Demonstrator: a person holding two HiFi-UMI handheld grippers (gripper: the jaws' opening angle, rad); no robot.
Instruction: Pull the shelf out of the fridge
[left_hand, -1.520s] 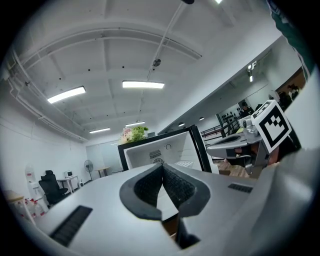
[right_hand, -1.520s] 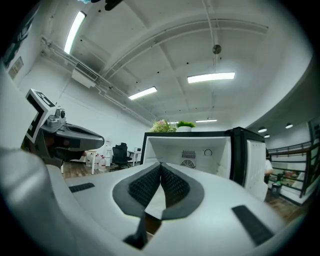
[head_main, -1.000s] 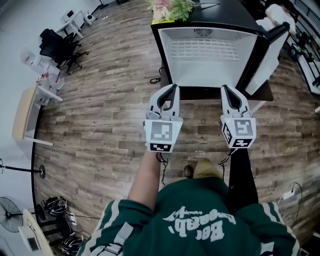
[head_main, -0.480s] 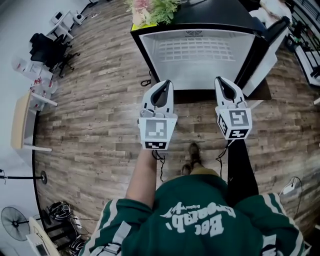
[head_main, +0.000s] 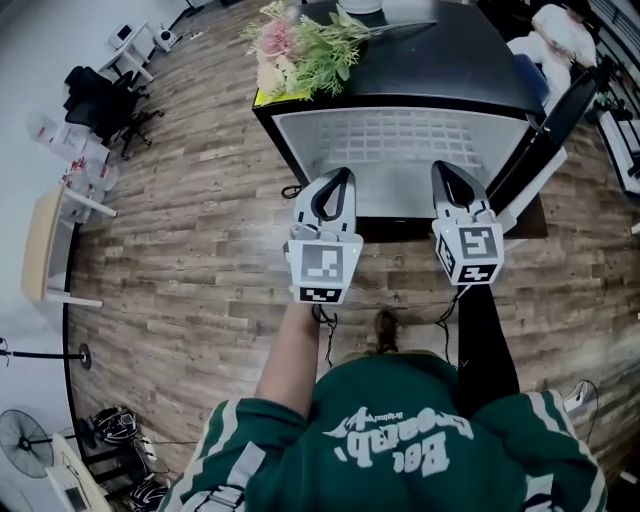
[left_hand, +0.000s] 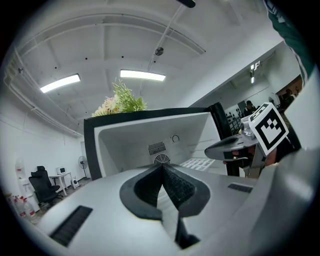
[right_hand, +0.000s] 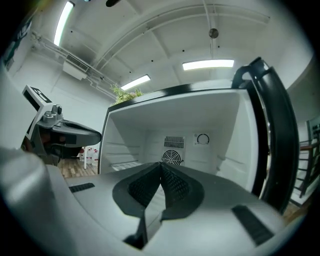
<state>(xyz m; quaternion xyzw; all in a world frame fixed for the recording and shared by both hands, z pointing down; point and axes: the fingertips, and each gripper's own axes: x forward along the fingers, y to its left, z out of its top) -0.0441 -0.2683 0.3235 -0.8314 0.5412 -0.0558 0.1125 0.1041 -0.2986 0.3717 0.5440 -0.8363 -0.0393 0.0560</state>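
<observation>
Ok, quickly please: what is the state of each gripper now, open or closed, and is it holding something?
Left gripper: closed, tips together, holding nothing.
Right gripper: closed, tips together, holding nothing.

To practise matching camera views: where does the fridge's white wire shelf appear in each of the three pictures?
Head view: the shelf is upper centre, inside the open fridge.
Left gripper view: the shelf is right of centre, low in the cavity.
Right gripper view: the shelf is left of centre, low.
Shared landmark: the flowers on the fridge top.
</observation>
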